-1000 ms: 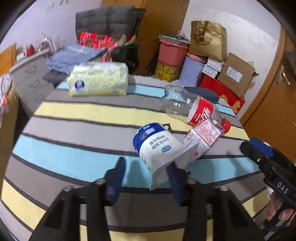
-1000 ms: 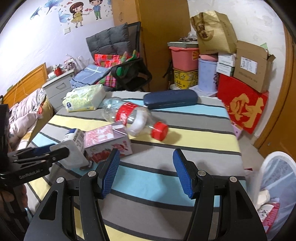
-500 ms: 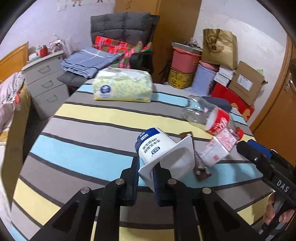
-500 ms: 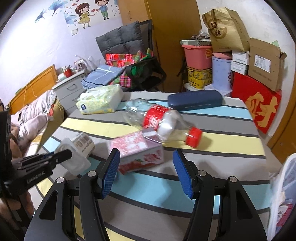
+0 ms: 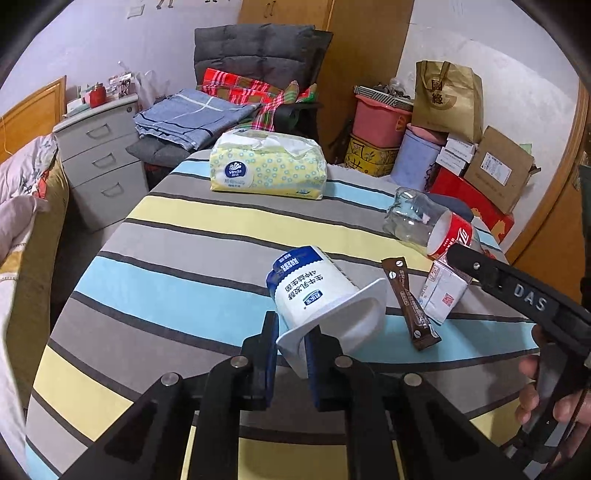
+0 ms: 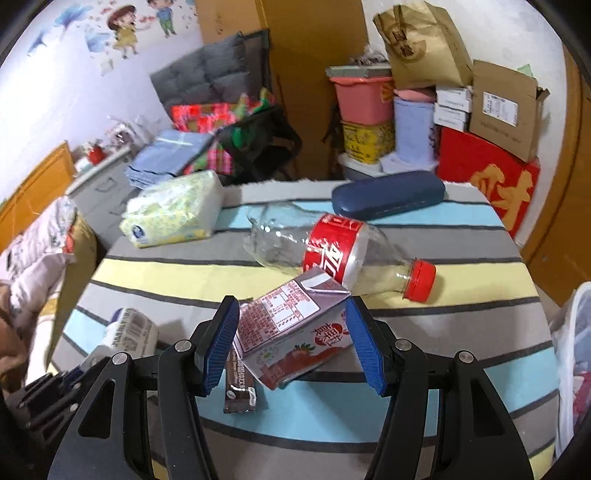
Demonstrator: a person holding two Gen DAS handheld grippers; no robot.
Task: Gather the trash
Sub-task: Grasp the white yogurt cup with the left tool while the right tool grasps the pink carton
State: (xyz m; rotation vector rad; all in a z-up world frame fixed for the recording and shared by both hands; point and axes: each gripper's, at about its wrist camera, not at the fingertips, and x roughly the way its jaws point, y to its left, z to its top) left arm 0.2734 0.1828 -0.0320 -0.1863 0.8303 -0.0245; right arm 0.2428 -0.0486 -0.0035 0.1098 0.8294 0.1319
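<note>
White plastic rim now pinched: the left gripper (image 5: 290,349) has clamped the yogurt cup (image 5: 321,295) lying on the striped table (image 5: 184,266) (a second ago its jaws stood apart), so it looks ready to lift. The right gripper (image 6: 291,345) straddles the milk carton (image 6: 291,328), jaws open.

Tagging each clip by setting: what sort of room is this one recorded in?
Most likely a lived-in bedroom that doubles as storage. Bedding lies at the left edge beside a grey drawer unit, cartoon wall stickers decorate the wall, and boxes and tubs are stacked in the corner behind the striped table.
</note>
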